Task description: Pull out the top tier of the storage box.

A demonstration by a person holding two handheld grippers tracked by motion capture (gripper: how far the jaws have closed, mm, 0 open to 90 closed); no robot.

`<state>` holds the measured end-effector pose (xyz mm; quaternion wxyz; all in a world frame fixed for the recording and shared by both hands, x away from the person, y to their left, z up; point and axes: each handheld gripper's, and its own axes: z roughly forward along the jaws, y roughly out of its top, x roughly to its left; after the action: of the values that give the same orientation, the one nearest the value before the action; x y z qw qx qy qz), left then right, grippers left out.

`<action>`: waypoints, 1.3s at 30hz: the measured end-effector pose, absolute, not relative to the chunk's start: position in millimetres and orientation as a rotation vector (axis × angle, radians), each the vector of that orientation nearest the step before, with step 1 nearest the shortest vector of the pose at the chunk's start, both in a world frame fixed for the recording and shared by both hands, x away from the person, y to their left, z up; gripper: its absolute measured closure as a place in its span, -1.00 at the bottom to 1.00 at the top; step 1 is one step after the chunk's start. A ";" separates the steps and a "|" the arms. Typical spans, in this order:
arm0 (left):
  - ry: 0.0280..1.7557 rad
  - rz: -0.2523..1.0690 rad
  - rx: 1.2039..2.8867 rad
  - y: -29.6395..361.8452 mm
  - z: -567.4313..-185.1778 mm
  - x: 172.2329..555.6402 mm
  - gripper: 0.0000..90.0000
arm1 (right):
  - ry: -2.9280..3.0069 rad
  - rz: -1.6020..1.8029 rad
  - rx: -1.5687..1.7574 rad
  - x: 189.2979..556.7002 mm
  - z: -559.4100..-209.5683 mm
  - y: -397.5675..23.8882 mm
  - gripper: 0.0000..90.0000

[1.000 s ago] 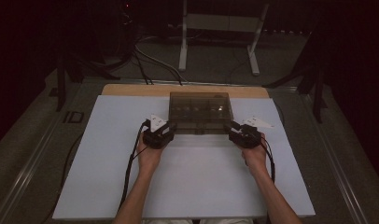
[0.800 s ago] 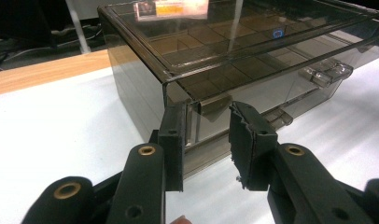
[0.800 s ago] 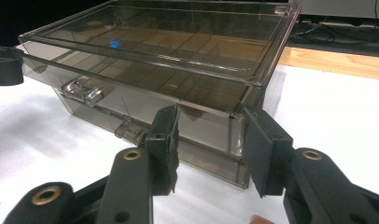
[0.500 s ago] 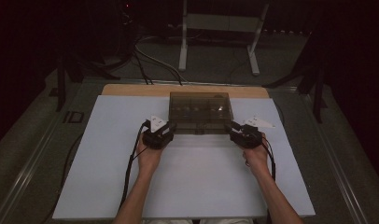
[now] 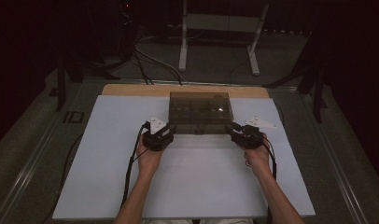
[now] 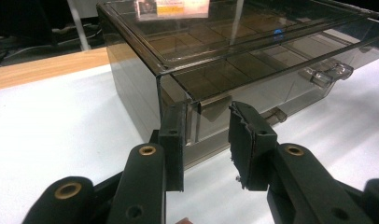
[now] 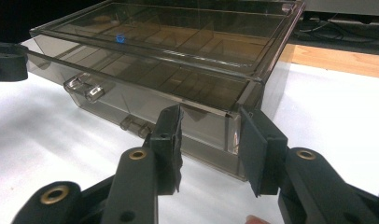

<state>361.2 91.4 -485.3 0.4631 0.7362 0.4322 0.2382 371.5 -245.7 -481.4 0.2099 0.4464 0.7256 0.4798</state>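
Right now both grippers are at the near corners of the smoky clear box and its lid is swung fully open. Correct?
Not quite. The lid is down, flat on the box, as the left gripper view shows. The rest holds: the left gripper straddles the near left corner and the right gripper the near right corner.

One smoky clear compartment box (image 5: 200,111) sits at twelve o'clock on one white sheet (image 5: 192,186), with two grippers, one (image 5: 165,134) at ten, one (image 5: 238,132) at two.
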 end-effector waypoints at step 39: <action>1.063 0.554 1.831 94.5 -480.9 350.1 0.54 | 2.050 1.334 1.255 358.7 -475.5 -247.2 0.39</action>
<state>350.1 94.5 -480.9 0.4589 0.7433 0.4316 0.2250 358.7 -247.2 -475.5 0.1950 0.4478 0.7314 0.4759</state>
